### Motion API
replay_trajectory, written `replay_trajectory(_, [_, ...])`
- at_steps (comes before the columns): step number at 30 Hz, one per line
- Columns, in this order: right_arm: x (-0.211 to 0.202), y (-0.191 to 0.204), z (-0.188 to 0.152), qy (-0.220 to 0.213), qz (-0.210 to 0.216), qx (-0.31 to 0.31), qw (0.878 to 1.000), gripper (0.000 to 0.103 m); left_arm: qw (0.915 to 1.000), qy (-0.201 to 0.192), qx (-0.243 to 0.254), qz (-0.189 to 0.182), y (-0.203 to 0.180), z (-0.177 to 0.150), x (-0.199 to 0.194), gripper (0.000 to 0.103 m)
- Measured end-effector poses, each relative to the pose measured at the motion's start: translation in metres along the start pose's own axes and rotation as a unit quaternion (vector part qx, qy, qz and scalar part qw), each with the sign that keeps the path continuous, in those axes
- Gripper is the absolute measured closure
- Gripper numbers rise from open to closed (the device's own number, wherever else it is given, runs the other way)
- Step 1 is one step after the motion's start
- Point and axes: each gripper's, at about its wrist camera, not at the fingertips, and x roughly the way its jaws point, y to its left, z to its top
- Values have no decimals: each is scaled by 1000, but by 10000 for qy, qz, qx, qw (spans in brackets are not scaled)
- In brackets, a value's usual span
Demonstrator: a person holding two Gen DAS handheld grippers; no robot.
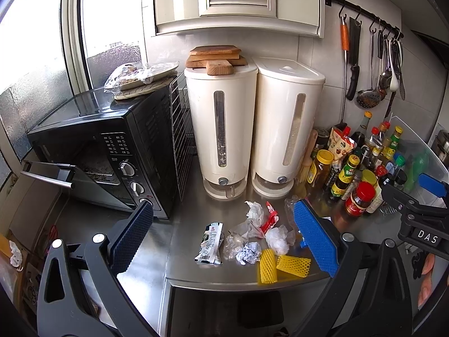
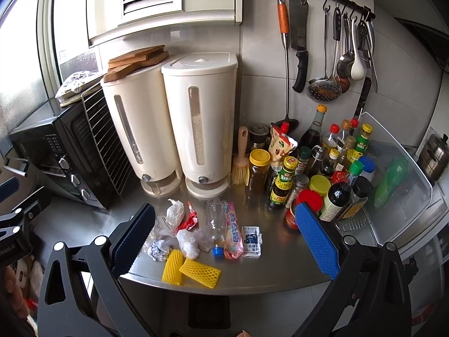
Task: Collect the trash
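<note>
Trash lies in a heap on the steel counter [image 1: 196, 213]: two yellow foam nets [image 1: 283, 265] [image 2: 190, 271], a crumpled foil ball [image 1: 248, 256] [image 2: 159, 249], white crumpled bags [image 1: 276, 240] [image 2: 175, 212], a red wrapper [image 1: 269, 217] [image 2: 190, 219], and a black-and-white packet [image 1: 210, 244]. The right wrist view also shows a clear plastic bottle [image 2: 216, 219], a pink wrapper [image 2: 233, 231], a blue cap [image 2: 217, 251] and a small carton [image 2: 251, 241]. My left gripper [image 1: 224, 238] is open above the heap. My right gripper [image 2: 224, 238] is open above it too, and shows at the right edge of the left wrist view [image 1: 421, 205].
A black toaster oven [image 1: 112, 146] with its door open stands left. Two cream dispensers [image 1: 221, 129] stand at the back. Many sauce bottles [image 2: 322, 174] crowd the right, beside a clear bin [image 2: 398, 185]. Utensils hang on a wall rail [image 2: 336, 42].
</note>
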Motion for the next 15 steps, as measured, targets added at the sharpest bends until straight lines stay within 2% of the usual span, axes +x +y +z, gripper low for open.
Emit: replay_trajectory(15, [0, -2, 1, -3, 17, 3, 10000, 3, 10000, -12, -27, -6, 0, -2, -2, 8])
